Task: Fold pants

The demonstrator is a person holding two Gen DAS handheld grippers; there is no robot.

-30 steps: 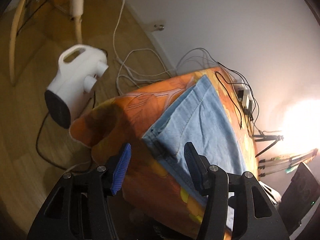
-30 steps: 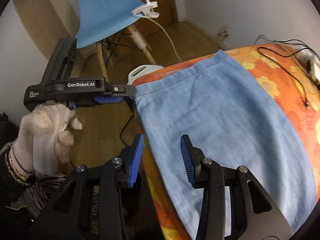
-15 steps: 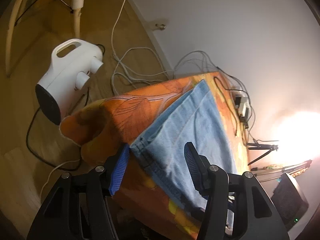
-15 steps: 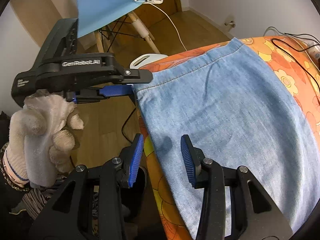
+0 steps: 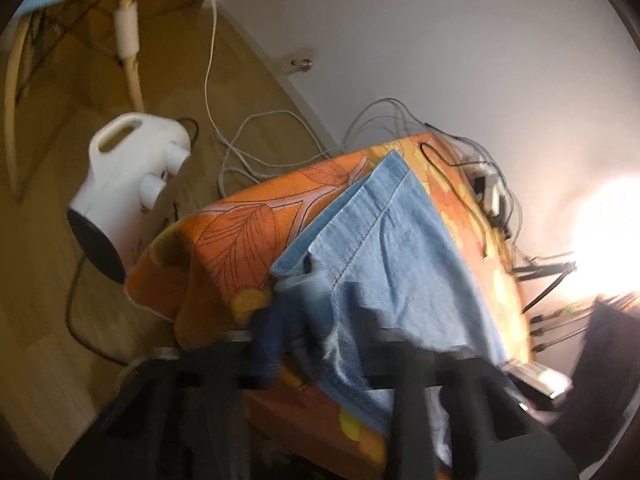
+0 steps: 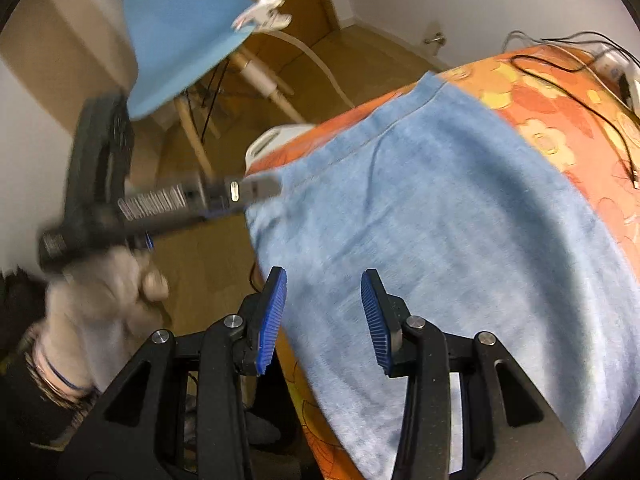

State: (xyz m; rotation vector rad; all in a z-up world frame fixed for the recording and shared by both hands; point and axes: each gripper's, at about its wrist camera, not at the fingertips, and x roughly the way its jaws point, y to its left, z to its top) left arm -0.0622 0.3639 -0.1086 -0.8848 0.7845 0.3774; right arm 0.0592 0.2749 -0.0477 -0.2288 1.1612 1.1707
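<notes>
Left wrist view: the pants (image 5: 400,248), spread on the table (image 5: 240,240), are pinched at a hem corner as the left claw (image 5: 316,332) has just been closing; the right claw (image 6: 324,312) is held spread above them. Soft, limp denim is best gripped at corners.

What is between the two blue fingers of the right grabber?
Only the edge of the jeans lying below the open right gripper, seen in the right wrist view.
</notes>
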